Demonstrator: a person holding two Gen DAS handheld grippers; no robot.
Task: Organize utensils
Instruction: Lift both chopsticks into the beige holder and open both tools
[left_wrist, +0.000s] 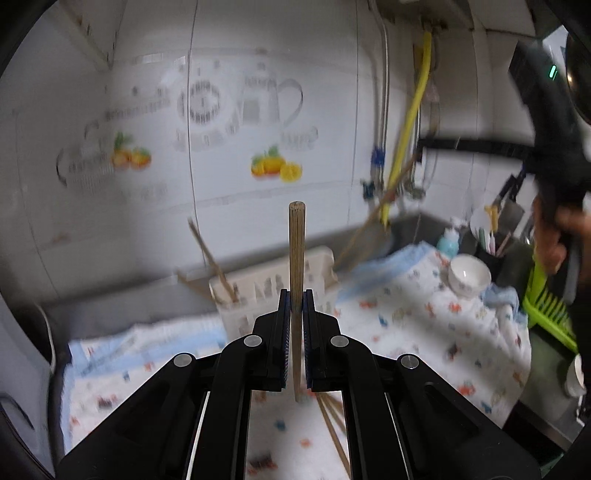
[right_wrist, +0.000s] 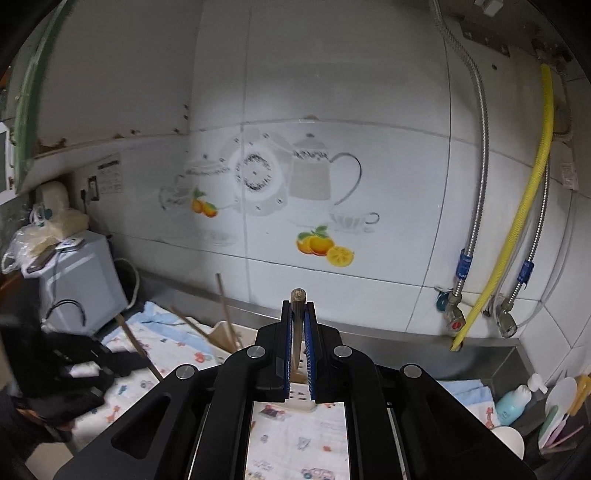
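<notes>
My left gripper is shut on a wooden chopstick that stands upright between its pads, above the patterned cloth. My right gripper is shut on another wooden chopstick, whose end sticks up past the pads. A white slotted utensil basket stands behind the left gripper with chopsticks leaning in it; it also shows in the right wrist view. More chopsticks lie on the cloth below the left gripper. The right gripper shows blurred at the right of the left wrist view.
A white bowl sits on the cloth at the right, next to a green dish rack and a dark cup of utensils. The tiled wall with a yellow hose and steel hoses is close behind. A white appliance stands at left.
</notes>
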